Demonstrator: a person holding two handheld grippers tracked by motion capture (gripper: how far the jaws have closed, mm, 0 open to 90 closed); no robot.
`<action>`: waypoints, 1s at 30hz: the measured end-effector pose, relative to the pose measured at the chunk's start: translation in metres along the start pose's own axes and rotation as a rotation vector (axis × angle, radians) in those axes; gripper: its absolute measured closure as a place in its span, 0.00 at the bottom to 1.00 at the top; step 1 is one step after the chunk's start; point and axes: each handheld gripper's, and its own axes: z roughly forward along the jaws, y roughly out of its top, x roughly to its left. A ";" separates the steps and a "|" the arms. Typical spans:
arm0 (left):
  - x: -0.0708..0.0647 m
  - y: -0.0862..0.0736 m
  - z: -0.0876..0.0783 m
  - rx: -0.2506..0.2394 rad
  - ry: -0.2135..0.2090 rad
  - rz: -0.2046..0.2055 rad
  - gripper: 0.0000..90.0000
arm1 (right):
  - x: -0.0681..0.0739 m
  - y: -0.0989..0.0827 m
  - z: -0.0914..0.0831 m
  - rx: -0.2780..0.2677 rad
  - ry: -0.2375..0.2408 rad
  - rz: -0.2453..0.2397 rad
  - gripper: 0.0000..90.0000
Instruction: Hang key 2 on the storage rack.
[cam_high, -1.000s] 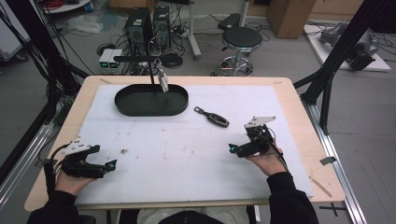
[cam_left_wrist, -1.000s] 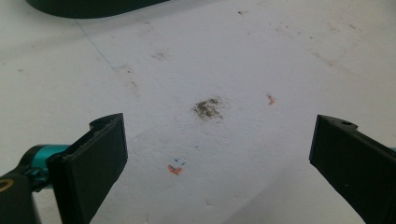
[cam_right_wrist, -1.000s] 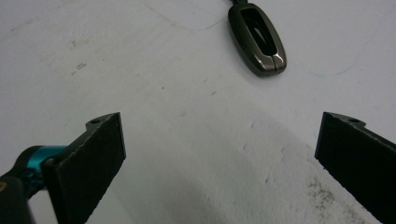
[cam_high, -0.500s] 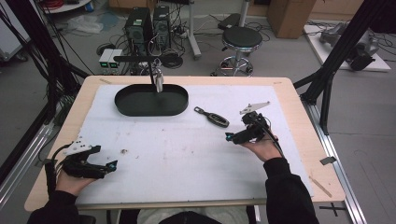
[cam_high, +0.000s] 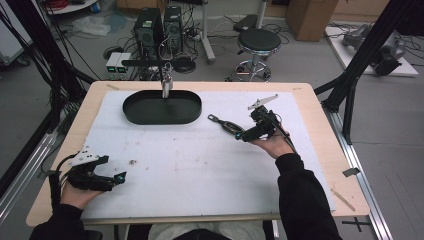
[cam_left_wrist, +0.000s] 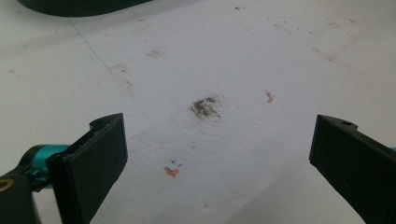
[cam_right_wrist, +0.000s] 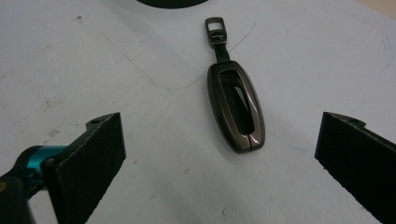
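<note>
key fob (cam_right_wrist: 236, 109) | flat, just ahead of right gripper (cam_right_wrist: 219, 154) | jaws wide

Right gripper (cam_high: 239, 136) fingers spread wide (left gripper (cam_high: 120, 177) too).

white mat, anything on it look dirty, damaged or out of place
Only wear: the white mat carries a dark grey smudge, small orange marks and a thin blue pen line. The key fob lies flat and looks intact.
</note>
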 end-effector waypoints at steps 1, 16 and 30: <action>0.000 0.000 0.000 0.000 0.000 0.000 0.05 | 0.000 0.002 0.002 0.006 0.001 -0.008 0.01; 0.001 0.000 0.001 -0.003 -0.010 0.000 0.05 | 0.008 0.045 0.026 0.072 0.002 -0.080 0.01; 0.000 0.000 0.000 -0.007 -0.028 0.006 0.05 | 0.005 0.079 0.056 0.148 0.009 -0.105 0.01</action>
